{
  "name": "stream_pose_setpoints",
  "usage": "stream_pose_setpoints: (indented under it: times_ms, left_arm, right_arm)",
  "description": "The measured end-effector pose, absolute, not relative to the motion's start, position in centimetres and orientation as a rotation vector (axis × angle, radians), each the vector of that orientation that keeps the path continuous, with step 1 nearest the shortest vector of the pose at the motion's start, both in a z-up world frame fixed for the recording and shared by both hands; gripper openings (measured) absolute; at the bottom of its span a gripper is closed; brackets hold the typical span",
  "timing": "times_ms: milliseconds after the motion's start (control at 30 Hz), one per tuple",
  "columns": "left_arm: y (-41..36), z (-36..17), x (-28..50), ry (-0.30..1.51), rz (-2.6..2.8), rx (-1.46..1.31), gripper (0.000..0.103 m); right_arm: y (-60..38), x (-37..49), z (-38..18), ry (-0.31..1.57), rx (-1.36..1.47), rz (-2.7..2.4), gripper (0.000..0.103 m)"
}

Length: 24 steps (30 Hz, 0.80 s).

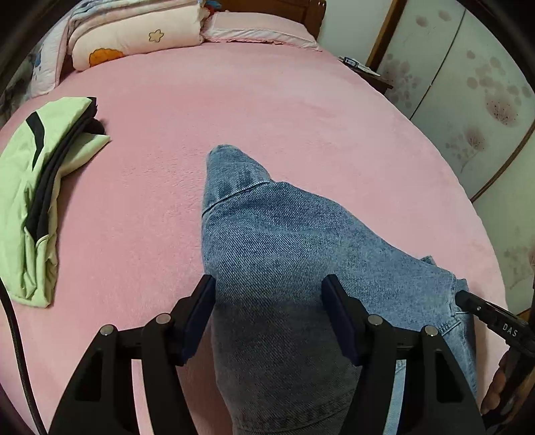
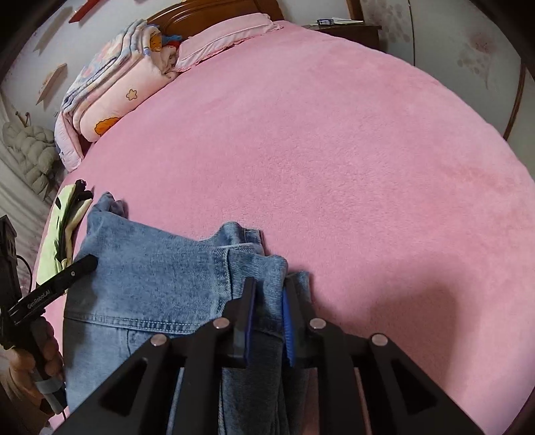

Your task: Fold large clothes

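Left wrist view looks down on a denim garment (image 1: 284,254) bunched on the near part of a bed under a pink plush blanket (image 1: 267,100). The left gripper (image 1: 267,308) straddles a thick hump of the denim, one pad at each side of it. The pads look to be at the cloth's flanks, but I cannot tell whether they press it or only stand beside it. From the right wrist view, the right gripper (image 2: 267,301) is closed narrow, with a fold of the denim edge pinched between its blue pads. A hand (image 2: 36,361) at the left of that view carries the other tool.

As for progress, I judge the denim only partly folded: a stitched hem lies doubled across the near left, yet one end trails off toward the far left in a loose point, and the whole lump is rumpled, not flat. A green and black garment (image 1: 36,187) lies folded at the left edge of the bed, so it seems one piece is already dealt with. What remains for the denim, I would say, is drawing it flat, doubling it again and squaring it.

Room is generous. The blanket is bare from the denim to the far pillow (image 1: 254,30) and the stacked quilts (image 1: 133,36) at far left. The right edge of the bed falls away toward wardrobe doors (image 1: 468,100), and the near edge is close under both tools. The green piece lies just beside the denim's left side in the right wrist view, so a sweep to the left could disturb it.
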<state>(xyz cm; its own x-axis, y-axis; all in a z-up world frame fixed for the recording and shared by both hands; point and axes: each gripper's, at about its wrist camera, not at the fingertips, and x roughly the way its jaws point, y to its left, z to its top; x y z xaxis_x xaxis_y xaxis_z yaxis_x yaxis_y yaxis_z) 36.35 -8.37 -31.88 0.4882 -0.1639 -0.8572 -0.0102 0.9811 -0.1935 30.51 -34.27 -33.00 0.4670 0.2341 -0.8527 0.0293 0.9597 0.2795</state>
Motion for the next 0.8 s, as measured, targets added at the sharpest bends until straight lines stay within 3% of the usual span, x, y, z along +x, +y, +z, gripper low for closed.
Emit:
stream_pose_setpoints:
  times_ms: [100,167,267,533,700,800]
  left_arm:
    - [-8.5,-30.3,35.6,1.089,-0.082,-0.166,0.070]
    - [-8.6,-28.8,34.9,1.086,-0.083,-0.162,0.083]
    - [-8.7,-25.6,33.1,1.070,-0.084,-0.161,0.092]
    - [-9.0,-18.8,29.6,1.056,-0.116,-0.172,0.098]
    - [-9.0,-15.8,27.4,1.072,-0.154,-0.187,0.102]
    - [-8.9,-14.7,26.2,1.091,-0.178,-0.202,0.102]
  right_arm:
    - [-34.2,30.1,-31.7,1.095,0.280,0.112,0.019]
    - [-34.3,29.3,-30.3,1.097,0.306,0.097,0.022]
    - [-34.2,27.9,-28.0,1.075,0.341,0.094,0.035]
    - [-32.3,23.8,-20.7,1.006,0.319,0.098,0.042]
    - [-31.1,21.2,-16.4,0.956,0.306,0.090,0.059]
    - [-30.1,20.0,-14.6,0.949,0.274,0.088,0.061]
